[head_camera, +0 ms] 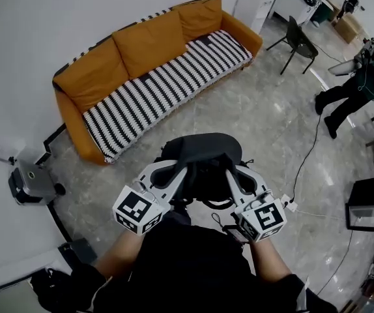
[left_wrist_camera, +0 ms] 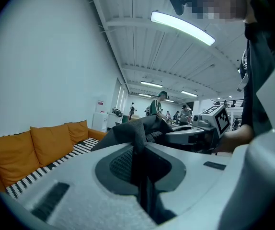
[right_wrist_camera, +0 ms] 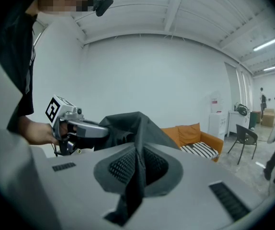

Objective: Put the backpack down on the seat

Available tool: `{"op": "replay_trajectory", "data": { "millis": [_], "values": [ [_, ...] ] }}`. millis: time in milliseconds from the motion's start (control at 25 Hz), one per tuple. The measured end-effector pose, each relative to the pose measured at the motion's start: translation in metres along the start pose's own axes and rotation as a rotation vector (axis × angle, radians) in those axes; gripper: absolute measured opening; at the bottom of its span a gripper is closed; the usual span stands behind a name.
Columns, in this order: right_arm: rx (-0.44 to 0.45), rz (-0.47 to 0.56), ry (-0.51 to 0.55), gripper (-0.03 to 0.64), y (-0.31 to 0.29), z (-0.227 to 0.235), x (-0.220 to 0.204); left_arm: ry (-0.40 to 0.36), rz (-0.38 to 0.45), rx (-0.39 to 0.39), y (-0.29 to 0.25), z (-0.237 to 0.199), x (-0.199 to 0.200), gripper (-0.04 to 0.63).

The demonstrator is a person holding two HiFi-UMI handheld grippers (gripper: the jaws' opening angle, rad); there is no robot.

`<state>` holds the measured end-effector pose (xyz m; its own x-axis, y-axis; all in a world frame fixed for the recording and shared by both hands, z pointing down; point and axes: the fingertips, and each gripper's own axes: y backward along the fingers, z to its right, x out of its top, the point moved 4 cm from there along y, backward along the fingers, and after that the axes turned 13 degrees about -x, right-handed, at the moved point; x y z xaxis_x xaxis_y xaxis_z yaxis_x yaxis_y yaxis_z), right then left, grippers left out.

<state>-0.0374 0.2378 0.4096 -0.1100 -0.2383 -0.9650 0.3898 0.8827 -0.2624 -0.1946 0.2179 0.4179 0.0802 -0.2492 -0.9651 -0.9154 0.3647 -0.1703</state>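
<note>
1. Our left gripper (head_camera: 176,173) and right gripper (head_camera: 231,173) each pinch fabric of the black backpack (head_camera: 203,156).
2. We hold the backpack over the floor (head_camera: 252,96), with the orange sofa (head_camera: 128,51) at 11 o'clock, well apart.

Bare floor (head_camera: 239,109) lies between me and the sofa (head_camera: 70,119), with nothing in front of the backpack (head_camera: 203,154) pinched in my left gripper (head_camera: 174,173) and right gripper (head_camera: 234,173). The striped seat (head_camera: 167,87) is bare along its length, hemmed behind by orange cushions (head_camera: 144,41). A cable (head_camera: 309,156) trails across the floor on my right, and a small grey machine (head_camera: 30,182) stands near the sofa's left end.
</note>
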Motion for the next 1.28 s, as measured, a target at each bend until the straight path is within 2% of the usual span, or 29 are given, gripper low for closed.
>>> {"op": "replay_trajectory", "data": {
  "millis": [400, 680, 1280],
  "values": [
    [-0.036, 0.018, -0.021, 0.031, -0.047, 0.039, 0.012, -0.044, 0.005, -0.022, -0.035, -0.054, 0.025, 0.037],
    [-0.048, 0.046, -0.033, 0.031, -0.079, 0.086, 0.027, -0.047, -0.004, -0.035, -0.081, -0.086, 0.042, 0.037],
    [0.029, 0.093, -0.045, 0.031, -0.157, 0.233, 0.061, -0.031, 0.002, 0.045, -0.211, -0.154, 0.093, 0.037]
  ]
}}
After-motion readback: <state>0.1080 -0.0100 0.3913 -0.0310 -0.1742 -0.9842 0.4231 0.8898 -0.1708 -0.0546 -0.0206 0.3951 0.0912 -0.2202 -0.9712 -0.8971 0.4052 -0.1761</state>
